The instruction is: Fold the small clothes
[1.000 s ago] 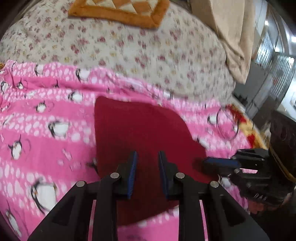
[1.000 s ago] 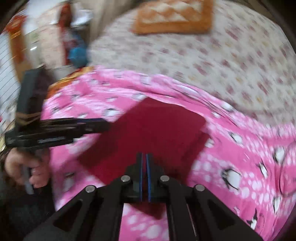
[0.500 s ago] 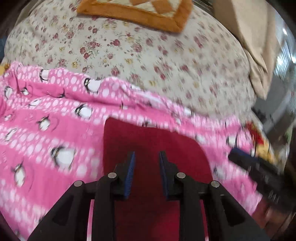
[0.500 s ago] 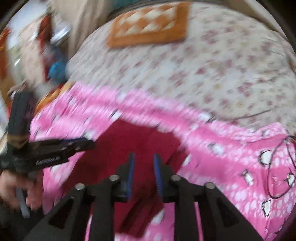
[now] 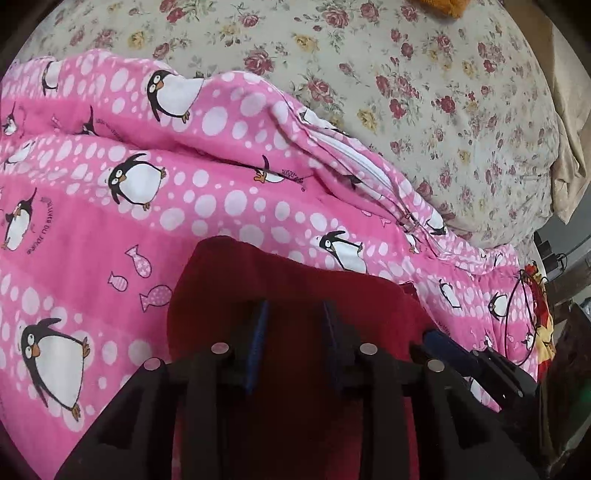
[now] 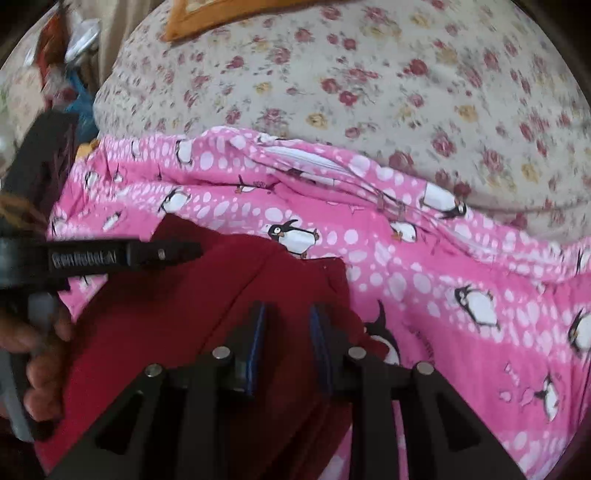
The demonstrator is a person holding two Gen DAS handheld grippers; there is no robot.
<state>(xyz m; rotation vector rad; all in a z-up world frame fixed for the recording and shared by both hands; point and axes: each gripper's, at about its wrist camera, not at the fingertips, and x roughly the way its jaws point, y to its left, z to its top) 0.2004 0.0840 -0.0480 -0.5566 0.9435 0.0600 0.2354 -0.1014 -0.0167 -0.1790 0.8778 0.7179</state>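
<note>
Two open claws, left claw (image 5: 293, 332), right claw (image 6: 286, 336), hiding red garment's (image 6: 177, 295) near edge

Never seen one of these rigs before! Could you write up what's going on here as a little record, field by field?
setting: a bed with a floral sheet
work surface: pink penguin blanket spread over the sheet
garment: dark red cloth, lying flat on the blanket
left gripper: open, over the cloth, holding nothing
right gripper: open, over the cloth, holding nothing
other item: orange cushion at the far side of the bed
fold stage: cannot tell from these views
</note>
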